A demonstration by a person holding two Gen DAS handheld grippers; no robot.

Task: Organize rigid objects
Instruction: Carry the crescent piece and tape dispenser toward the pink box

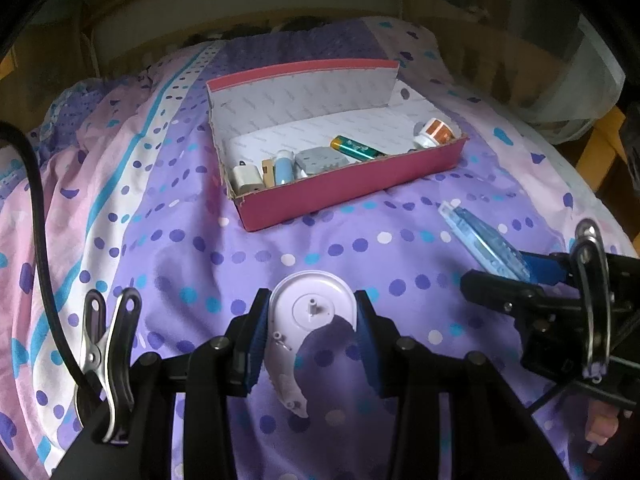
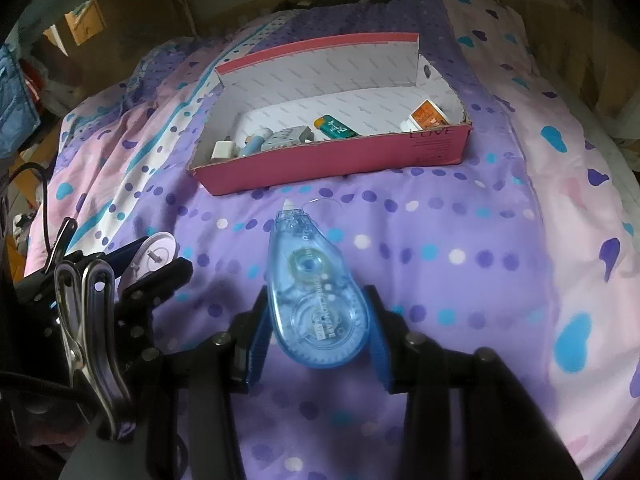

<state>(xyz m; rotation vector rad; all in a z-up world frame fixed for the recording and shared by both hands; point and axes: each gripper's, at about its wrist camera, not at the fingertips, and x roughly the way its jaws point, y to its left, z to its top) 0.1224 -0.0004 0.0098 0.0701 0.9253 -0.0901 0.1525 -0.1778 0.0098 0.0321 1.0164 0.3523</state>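
Note:
My left gripper [image 1: 312, 314] is shut on a white plastic casing half [image 1: 316, 294], its blue pads [image 1: 259, 322] pressing both sides. In the right wrist view, my right gripper [image 2: 319, 300] is shut on a clear blue correction tape dispenser [image 2: 316, 292] whose tip points toward the box. Each gripper shows in the other's view: the left gripper [image 2: 154, 256] with the white casing [image 2: 158, 250], the right gripper [image 1: 510, 270] with the blue dispenser [image 1: 484, 240]. Ahead, the open pink box [image 1: 344, 196] [image 2: 328, 160] holds a green battery [image 1: 356, 148], a white plug [image 1: 246, 178], a blue tube [image 1: 283, 166], a grey part [image 1: 320, 160] and an orange-white item [image 1: 434, 132].
Everything rests on a rumpled purple dotted bedspread [image 1: 280, 248] with pink patches at the sides. A wooden headboard [image 1: 248, 24] stands behind the box. A metal clip [image 1: 104, 344] and a black cable [image 1: 44, 240] hang off the left gripper. Clutter lies beyond the bed's left edge [image 2: 24, 80].

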